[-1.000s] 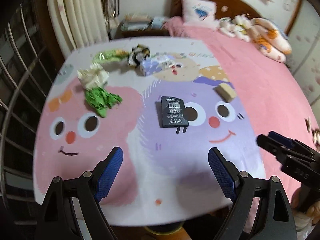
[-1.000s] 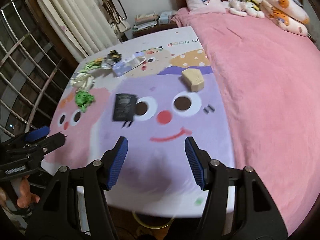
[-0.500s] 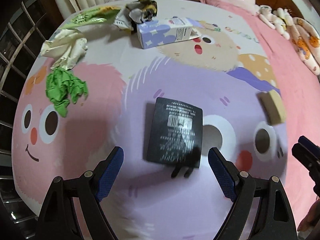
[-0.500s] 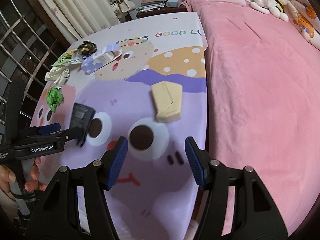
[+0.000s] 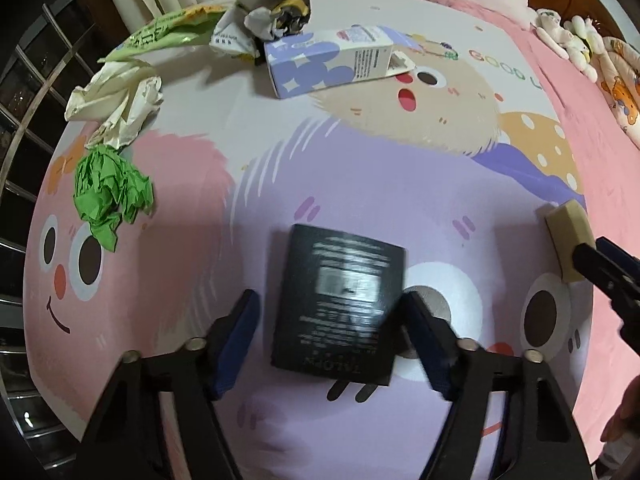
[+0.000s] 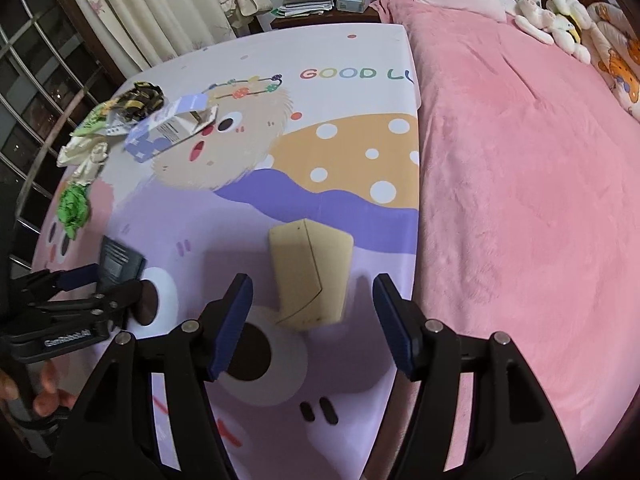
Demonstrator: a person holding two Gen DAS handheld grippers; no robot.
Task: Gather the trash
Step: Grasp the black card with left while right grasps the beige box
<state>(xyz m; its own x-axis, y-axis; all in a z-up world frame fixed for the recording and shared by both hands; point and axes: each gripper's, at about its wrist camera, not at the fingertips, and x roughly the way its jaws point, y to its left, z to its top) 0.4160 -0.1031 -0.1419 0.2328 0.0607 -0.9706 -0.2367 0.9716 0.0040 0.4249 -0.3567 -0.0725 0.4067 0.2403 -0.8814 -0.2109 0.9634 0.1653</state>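
Both of your grippers have dropped in close since a second ago, when they hung back at the near edge of the printed mat (image 5: pixel 360 184). The black box (image 5: pixel 340 308), flat and stiff with printed text on its face, now lies between the left gripper (image 5: pixel 332 336) fingers, and the jaws are closing on it. The right-hand pad looks to be at or on the box's edge while a thin gap shows on the other side, so it isn't gripped yet. It looks light and rigid with a smooth face; take it across its two side edges, as you're lined up to do, and expect it to slip if you catch only a corner.

The tan carton (image 6: pixel 310 272) lies flat between the right gripper (image 6: pixel 312 320) fingers — those jaws are wide and opening a little more, clear of it on both sides. It reads as thin card, easy to crush; pinch across the narrow width.

Farther out sit the green crumpled paper (image 5: pixel 110 194), white wrapper (image 5: pixel 120 104) and purple-and-white box (image 5: pixel 328 60).
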